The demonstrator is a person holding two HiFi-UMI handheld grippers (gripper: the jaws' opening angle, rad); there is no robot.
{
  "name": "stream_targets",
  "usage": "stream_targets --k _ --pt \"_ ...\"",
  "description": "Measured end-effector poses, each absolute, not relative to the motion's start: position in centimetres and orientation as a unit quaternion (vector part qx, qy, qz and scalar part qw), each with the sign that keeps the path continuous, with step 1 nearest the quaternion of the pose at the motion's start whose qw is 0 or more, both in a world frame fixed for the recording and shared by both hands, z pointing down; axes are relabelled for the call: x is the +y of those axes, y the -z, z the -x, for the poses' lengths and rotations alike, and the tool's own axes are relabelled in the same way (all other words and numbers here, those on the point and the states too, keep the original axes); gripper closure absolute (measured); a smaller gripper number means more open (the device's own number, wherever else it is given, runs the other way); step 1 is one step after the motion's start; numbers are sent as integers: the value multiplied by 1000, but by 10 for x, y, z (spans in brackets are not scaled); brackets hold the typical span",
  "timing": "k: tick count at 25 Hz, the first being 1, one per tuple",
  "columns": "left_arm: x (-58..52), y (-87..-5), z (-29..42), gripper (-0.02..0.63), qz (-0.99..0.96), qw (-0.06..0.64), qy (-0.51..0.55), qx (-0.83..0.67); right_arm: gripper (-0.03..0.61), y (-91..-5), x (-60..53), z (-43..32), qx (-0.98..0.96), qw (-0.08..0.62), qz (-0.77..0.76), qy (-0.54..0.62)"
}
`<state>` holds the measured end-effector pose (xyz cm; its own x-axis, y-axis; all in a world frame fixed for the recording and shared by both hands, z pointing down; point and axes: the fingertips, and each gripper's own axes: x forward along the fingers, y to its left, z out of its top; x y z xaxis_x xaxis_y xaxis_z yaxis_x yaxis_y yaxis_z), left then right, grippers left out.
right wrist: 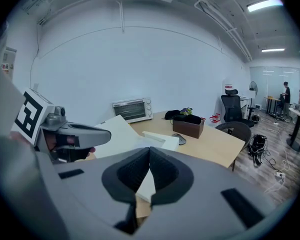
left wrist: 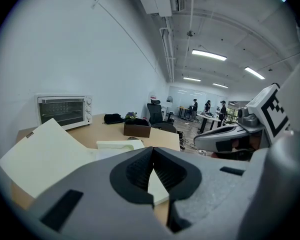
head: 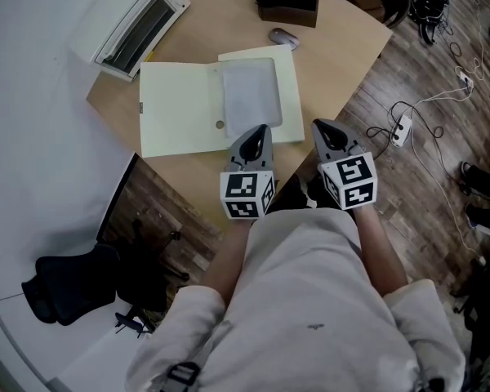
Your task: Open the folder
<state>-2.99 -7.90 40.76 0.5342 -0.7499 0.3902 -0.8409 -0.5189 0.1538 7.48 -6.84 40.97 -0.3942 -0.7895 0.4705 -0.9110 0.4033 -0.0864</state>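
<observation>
- Your folder (head: 180, 109) lay open on the desk (head: 335, 55), upper middle of frame.
- Left hand-held gripper (head: 260, 129) and right hand-held gripper (head: 318, 125): jaws together, empty.
- Looked done, so the best move was lifting away without snagging it.

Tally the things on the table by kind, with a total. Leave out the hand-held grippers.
Folder: 1
Toaster oven: 1
Computer mouse: 1
Brown box: 1
Black bag: 1
Total: 5

Left gripper (head: 260, 131) and right gripper (head: 321, 126) hover side by side, jaws closed.
</observation>
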Motion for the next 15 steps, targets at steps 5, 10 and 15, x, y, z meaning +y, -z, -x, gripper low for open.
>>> stream_targets --k 5,10,15 --pt "-80 -413 33 609 -855 170 -149 -467 575 -412 -69 -74 -819 185 -517 -170" --pt "-80 -410 34 609 -856 169 -141 -467 575 -413 -69 -74 -818 189 -515 -171" --pt "-84 -413 42 611 -848 163 -151 -481 575 -412 -72 -71 -820 194 -511 -169"
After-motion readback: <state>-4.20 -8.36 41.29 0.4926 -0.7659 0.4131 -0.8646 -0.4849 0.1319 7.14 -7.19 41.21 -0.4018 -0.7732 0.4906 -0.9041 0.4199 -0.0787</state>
